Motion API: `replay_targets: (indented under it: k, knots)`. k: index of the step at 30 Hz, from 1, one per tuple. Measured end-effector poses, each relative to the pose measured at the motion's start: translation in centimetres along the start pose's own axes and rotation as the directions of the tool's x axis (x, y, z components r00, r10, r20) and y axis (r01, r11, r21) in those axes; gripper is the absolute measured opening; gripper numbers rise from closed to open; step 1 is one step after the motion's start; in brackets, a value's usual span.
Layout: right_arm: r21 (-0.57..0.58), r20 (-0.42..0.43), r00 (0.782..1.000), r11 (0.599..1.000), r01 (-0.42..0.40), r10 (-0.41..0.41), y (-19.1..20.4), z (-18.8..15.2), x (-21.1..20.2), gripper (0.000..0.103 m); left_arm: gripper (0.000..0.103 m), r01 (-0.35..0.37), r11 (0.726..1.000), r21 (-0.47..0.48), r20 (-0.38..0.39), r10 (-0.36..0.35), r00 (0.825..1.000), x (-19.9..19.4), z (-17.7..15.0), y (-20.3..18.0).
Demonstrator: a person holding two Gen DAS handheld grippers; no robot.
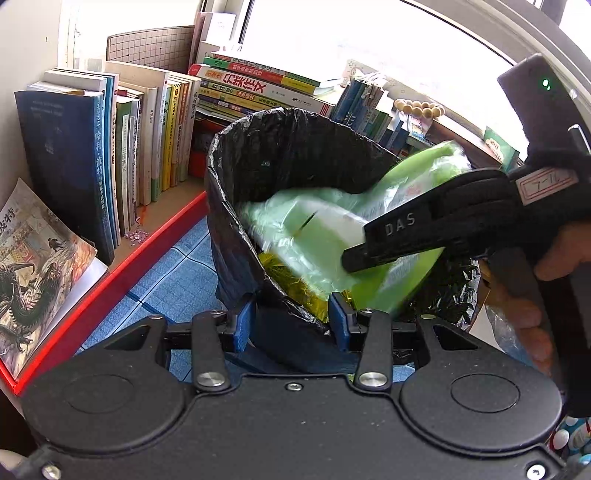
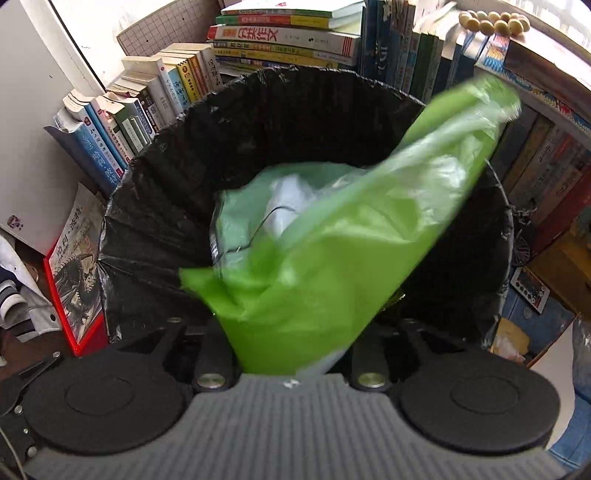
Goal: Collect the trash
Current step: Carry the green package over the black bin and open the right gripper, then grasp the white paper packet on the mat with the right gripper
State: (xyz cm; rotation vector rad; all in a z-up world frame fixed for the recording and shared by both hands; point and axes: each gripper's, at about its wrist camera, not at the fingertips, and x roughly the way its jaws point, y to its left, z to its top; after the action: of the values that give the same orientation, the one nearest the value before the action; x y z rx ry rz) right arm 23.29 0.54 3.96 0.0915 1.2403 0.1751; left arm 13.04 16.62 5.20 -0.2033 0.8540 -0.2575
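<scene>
We've got the left gripper [image 1: 291,317] part open, its blue pads [image 1: 338,319] clamped either side of the near rim of the bin [image 1: 229,192] with its black liner.

Right gripper [image 1: 354,258] comes in from 3 o'clock in the left view, over the bin mouth. Its fingertips are hidden behind the green plastic bag [image 2: 314,266] in its own view, so we can't tell from the pictures whether the pads still press on it; the bag sits between the fingers and is motion-blurred. A hand [image 1: 532,314] holds the right gripper at 4 o'clock.

The bag lies mostly inside the bin, its upper end sticking out over the rim at 2 o'clock. Something white shows through the plastic. Gold foil wrapper [image 1: 291,284] is under it at the bottom.

Outward: books [image 1: 147,140] stand on a shelf from 9 to 11 o'clock, more are stacked flat at 12 o'clock, wooden beads [image 2: 491,22] at 1 o'clock.
</scene>
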Motion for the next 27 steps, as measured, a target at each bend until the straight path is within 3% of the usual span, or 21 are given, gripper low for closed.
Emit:
replay_targets:
  k: [3, 12, 27]
  knots:
    - [0.005, 0.003, 1.0, 1.0, -0.005, 0.005, 0.0, -0.4, -0.1, 0.062, 0.042, 0.0, 1.0, 0.0, -0.002, 0.0, 1.0, 0.0, 0.0, 0.0]
    - [0.016, 0.059, 0.998, 0.999, -0.039, 0.038, -1.1, -1.7, -3.2, 0.081, 0.044, -0.007, 1.0, 0.004, 0.0, 0.007, 1.0, -0.2, 0.0, 0.0]
    - [0.066, 0.184, 0.982, 0.996, -0.058, 0.045, -3.2, -3.9, -8.0, 0.088, 0.047, -0.03, 0.999, 0.018, 0.005, 0.03, 1.0, -0.4, 0.0, -0.4]
